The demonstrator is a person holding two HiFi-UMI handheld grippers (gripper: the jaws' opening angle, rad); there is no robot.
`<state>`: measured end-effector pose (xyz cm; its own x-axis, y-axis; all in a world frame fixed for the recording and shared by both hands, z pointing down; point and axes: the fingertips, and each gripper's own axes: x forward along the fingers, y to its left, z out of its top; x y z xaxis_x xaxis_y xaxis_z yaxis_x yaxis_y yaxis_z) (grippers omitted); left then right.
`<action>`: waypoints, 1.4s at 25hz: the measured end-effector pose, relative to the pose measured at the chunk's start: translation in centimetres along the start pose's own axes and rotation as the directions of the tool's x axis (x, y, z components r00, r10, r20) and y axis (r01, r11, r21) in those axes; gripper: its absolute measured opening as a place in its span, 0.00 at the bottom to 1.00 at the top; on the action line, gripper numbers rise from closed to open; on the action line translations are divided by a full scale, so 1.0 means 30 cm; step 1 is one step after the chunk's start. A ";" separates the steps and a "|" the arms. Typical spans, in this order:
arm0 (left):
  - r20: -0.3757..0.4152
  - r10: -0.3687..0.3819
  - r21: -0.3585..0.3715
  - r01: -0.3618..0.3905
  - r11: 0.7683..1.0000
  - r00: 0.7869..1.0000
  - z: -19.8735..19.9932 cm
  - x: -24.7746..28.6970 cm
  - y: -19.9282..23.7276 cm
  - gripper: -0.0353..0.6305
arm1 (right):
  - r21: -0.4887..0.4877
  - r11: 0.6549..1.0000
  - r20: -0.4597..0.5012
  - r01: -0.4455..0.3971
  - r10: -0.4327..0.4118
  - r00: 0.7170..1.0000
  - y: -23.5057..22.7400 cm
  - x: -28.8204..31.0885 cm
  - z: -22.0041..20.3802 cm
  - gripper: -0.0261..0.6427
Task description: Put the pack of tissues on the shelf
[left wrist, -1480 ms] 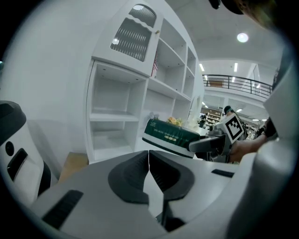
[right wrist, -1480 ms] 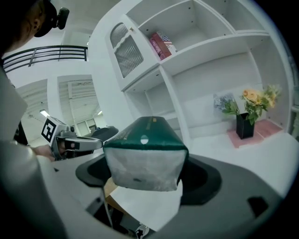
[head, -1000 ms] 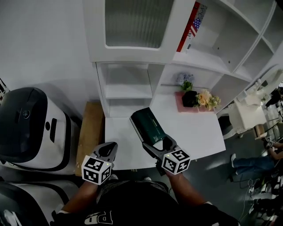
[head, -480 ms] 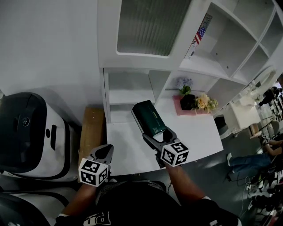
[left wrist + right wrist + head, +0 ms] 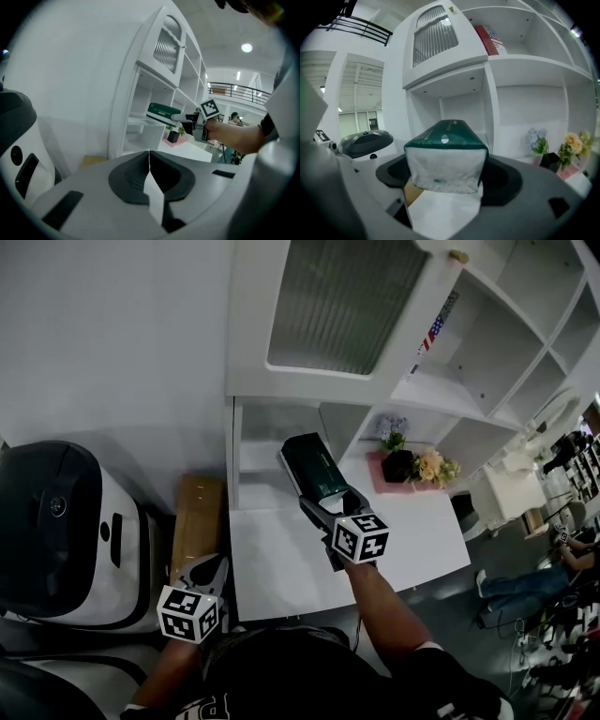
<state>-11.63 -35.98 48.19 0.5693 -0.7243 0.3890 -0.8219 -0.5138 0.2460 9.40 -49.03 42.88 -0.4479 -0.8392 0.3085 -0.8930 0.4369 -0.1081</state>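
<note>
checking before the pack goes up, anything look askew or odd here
Only the book on the upper shelf leans, tilted toward the cabinet. The pack sits squarely in the right gripper, and the flower pot stands upright.

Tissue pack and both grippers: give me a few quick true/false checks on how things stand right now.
1. The right gripper is shut on the pack of tissues. True.
2. The pack of tissues lies flat on the white tabletop. False: it is held up off the tabletop, in front of the shelf unit.
3. The left gripper is open. False: its jaws are together with nothing between them.
4. A pot of flowers stands on the tabletop, to the right of the pack in the head view. True.
</note>
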 end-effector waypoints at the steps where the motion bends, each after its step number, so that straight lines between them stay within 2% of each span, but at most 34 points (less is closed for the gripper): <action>1: 0.002 0.007 -0.006 -0.007 1.000 1.000 0.000 -0.005 0.014 0.08 | -0.005 1.000 0.002 0.003 -0.003 1.000 -0.001 0.019 0.012 0.70; 8: -0.003 0.020 -0.015 -0.020 1.000 1.000 -0.030 -0.056 0.045 0.08 | -0.055 0.997 0.003 0.045 -0.045 0.999 0.004 0.179 0.084 0.70; 20: 0.009 0.090 -0.065 -0.089 0.994 0.996 -0.074 -0.170 0.142 0.08 | -0.110 0.990 -0.023 0.083 -0.086 0.996 0.000 0.422 0.163 0.70; 24: 0.010 0.105 -0.077 -0.104 0.992 0.994 -0.079 -0.199 0.164 0.08 | -0.125 0.986 -0.053 0.107 -0.114 0.992 -0.013 0.474 0.155 0.70; 30: 0.013 0.118 -0.087 -0.116 0.989 0.993 -0.091 -0.225 0.199 0.08 | -0.098 0.986 -0.074 0.132 -0.140 0.987 -0.014 0.504 0.121 0.70; 35: 0.012 0.108 -0.094 -0.107 0.990 0.994 -0.090 -0.226 0.197 0.08 | -0.194 0.970 -0.109 0.145 -0.169 0.980 -0.009 0.505 0.090 0.71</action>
<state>-20.41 -32.86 49.40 0.4771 -0.7811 0.4029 -0.8763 -0.3879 0.2857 2.73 -62.73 45.04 -0.2834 -0.8603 0.4237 -0.9228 0.3648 0.1235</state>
